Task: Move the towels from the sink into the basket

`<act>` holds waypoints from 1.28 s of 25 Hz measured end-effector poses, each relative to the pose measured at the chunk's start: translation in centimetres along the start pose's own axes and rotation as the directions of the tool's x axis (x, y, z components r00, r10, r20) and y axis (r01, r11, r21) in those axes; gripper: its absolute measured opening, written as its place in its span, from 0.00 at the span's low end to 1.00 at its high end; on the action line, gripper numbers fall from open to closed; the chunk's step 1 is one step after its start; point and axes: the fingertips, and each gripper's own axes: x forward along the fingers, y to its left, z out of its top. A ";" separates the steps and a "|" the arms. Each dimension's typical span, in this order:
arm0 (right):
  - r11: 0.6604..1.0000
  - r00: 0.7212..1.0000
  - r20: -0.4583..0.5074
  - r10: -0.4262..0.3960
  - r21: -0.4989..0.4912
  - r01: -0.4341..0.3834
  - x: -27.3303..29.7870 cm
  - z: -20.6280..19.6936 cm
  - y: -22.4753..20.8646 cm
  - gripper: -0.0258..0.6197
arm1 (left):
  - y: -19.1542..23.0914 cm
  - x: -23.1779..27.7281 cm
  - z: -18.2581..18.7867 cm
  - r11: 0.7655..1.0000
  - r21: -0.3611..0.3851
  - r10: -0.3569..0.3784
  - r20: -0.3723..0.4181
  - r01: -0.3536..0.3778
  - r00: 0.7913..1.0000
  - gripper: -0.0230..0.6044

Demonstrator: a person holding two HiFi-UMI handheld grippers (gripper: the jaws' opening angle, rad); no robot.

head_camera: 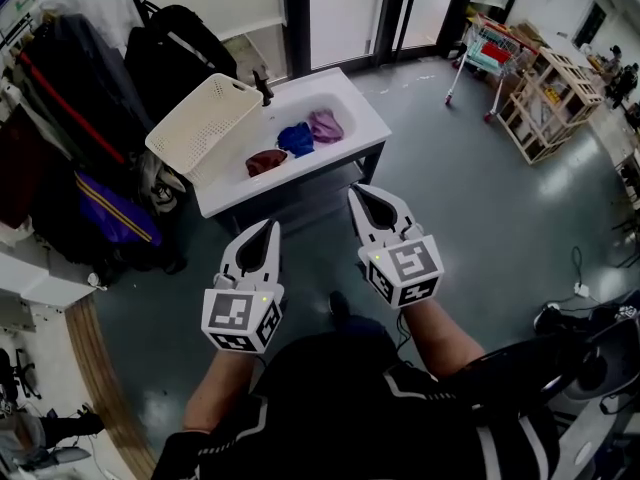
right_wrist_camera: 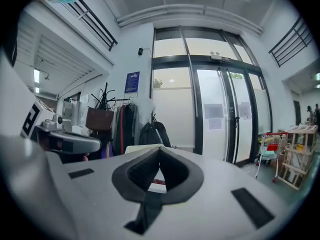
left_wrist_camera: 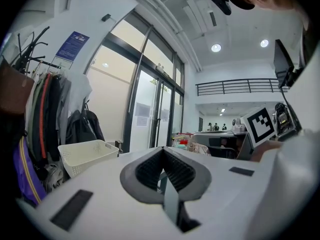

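Three towels lie in the white sink (head_camera: 345, 103): a dark red one (head_camera: 264, 161), a blue one (head_camera: 295, 139) and a purple one (head_camera: 325, 125). A cream perforated basket (head_camera: 204, 125) sits tilted on the sink's left end; it also shows in the left gripper view (left_wrist_camera: 85, 155). My left gripper (head_camera: 272, 227) and right gripper (head_camera: 354, 190) hover over the floor, short of the sink's near edge, pointing toward it. Both are shut with nothing between the jaws (left_wrist_camera: 163, 151) (right_wrist_camera: 159, 151).
Bags and coats hang on a rack (head_camera: 70, 118) left of the sink. Glass doors (head_camera: 345, 8) stand behind it. A wooden shelf unit (head_camera: 550, 103) and a small cart (head_camera: 485, 53) are at the right. A cable (head_camera: 580, 288) lies on the grey floor.
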 end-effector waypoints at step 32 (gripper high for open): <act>0.992 0.995 -0.027 0.100 0.083 -0.097 12.3 -1.4 -15.8 0.04 | 2.7 18.8 1.4 0.993 0.007 0.120 -0.066 -0.120 0.991 0.04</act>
